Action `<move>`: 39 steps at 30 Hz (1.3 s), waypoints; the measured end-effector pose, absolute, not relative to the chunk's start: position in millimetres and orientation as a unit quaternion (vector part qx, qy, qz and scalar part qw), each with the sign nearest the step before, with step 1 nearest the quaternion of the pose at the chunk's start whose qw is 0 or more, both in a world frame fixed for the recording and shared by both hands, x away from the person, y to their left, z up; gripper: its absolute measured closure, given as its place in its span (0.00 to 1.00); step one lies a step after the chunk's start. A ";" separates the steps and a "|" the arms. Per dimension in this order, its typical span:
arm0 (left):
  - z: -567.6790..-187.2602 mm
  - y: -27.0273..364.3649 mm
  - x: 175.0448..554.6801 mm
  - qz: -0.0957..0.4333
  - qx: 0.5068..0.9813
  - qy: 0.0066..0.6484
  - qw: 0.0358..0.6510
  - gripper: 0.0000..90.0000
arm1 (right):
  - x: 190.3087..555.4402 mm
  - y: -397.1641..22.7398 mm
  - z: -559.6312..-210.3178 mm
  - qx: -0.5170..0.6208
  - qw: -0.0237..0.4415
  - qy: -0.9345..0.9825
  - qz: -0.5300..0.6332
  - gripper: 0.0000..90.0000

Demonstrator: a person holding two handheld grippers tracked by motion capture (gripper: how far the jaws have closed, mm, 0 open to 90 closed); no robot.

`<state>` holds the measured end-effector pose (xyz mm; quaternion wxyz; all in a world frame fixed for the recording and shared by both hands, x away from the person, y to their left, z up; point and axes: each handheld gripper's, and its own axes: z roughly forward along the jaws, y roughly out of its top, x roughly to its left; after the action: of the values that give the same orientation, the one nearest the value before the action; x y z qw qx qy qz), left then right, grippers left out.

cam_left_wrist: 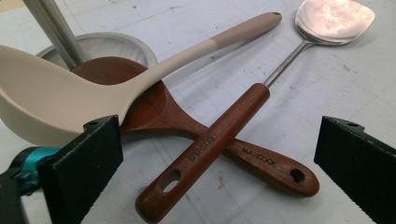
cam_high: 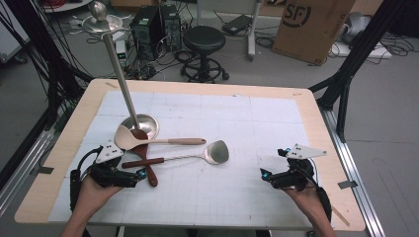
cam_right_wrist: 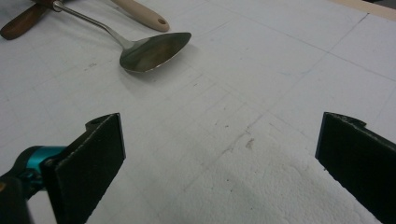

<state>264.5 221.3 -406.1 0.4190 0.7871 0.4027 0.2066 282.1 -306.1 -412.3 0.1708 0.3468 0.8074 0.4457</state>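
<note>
The left gripper [cam_high: 140, 176] rests low over the bench [cam_high: 64, 148], its fingers [cam_left_wrist: 84, 163] spread wide with nothing between them. Just ahead of the fingers, in the gap they frame, two brown wooden handles cross on the white mat [cam_high: 237, 128]. The nearer one belongs to the metal spatula [cam_left_wrist: 219, 140]: its wooden grip lies on top, closest to the left finger's side at its holed end, and its thin steel shaft runs away from the fingers to the shiny blade far off toward the right finger's side. Beneath it lies the wooden spoon [cam_left_wrist: 154, 112], whose holed handle end points toward the right finger and whose bowl sits farther off, toward the left finger. Over that bowl lies the beige ladle [cam_left_wrist: 56, 102], its cup just beyond the left finger and its handle stretching away past the crossing. Beyond the ladle stands a round steel stand [cam_left_wrist: 107, 44] with an upright pole.

The right gripper [cam_high: 264, 174] sits well apart from these utensils, its fingers [cam_right_wrist: 88, 158] likewise spread wide and holding nothing; only bare mat lies between them. Far ahead of its left finger lies the spatula's blade, with the ladle's handle end beyond it.
</note>
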 end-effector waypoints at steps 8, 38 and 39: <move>-406.8 221.9 265.4 0.205 0.787 0.403 0.420 0.02 | 284.5 -305.5 -413.3 0.346 0.170 0.808 0.446 0.00; -405.9 223.7 260.6 0.203 0.787 0.401 0.422 0.02 | 283.4 -300.2 -412.4 0.339 0.166 0.810 0.448 0.00; -405.6 224.0 260.1 0.204 0.787 0.401 0.422 0.02 | 283.1 -299.8 -412.1 0.339 0.167 0.811 0.447 0.00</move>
<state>260.1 224.0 -405.6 0.4219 0.7873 0.4010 0.2035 283.1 -299.8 -412.1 0.1666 0.3389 0.8108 0.4472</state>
